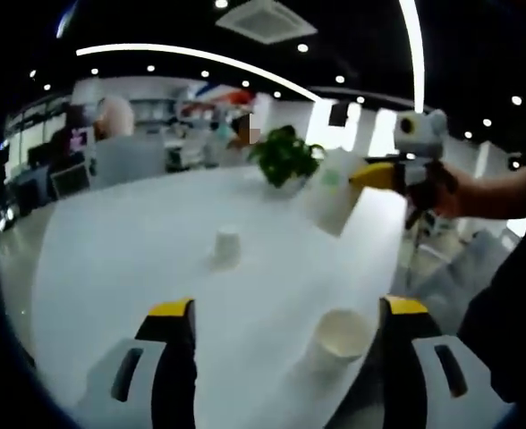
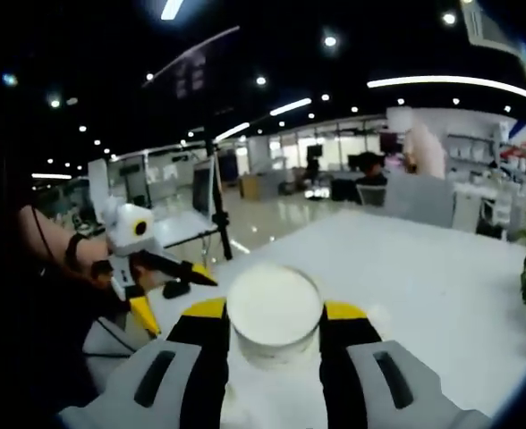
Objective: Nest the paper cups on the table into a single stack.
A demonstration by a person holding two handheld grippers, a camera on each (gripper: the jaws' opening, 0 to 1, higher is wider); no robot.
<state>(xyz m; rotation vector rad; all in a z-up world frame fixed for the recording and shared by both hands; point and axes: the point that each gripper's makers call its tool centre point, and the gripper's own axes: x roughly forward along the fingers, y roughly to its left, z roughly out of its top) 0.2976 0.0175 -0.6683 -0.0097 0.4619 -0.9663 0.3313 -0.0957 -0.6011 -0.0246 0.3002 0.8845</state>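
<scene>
White paper cups are what matters here. One cup (image 2: pixel 274 315) sits clamped between the two jaws of the right gripper (image 2: pixel 275 318), its open mouth turned toward the camera. In the left gripper view this held cup (image 1: pixel 332 198) shows tilted in the air above the far part of the table, with the right gripper (image 1: pixel 381 174) and the person's hand (image 1: pixel 442 189) behind it.

Two more cups rest on the white table (image 1: pixel 138 250). An upside-down cup (image 1: pixel 227 246) stands alone near the middle, well apart from the others. An upright cup (image 1: pixel 337 338) with its mouth open stands close to the right-hand jaw of the left gripper (image 1: pixel 285 320), whose jaws are spread wide with nothing between them. The right gripper view shows the left gripper (image 2: pixel 169 281) coming in from the left, jaws parted, held by a hand (image 2: pixel 84 259).

A green potted plant (image 1: pixel 284 157) sits at the far edge of the table. Beyond it are office desks, monitors and seated people.
</scene>
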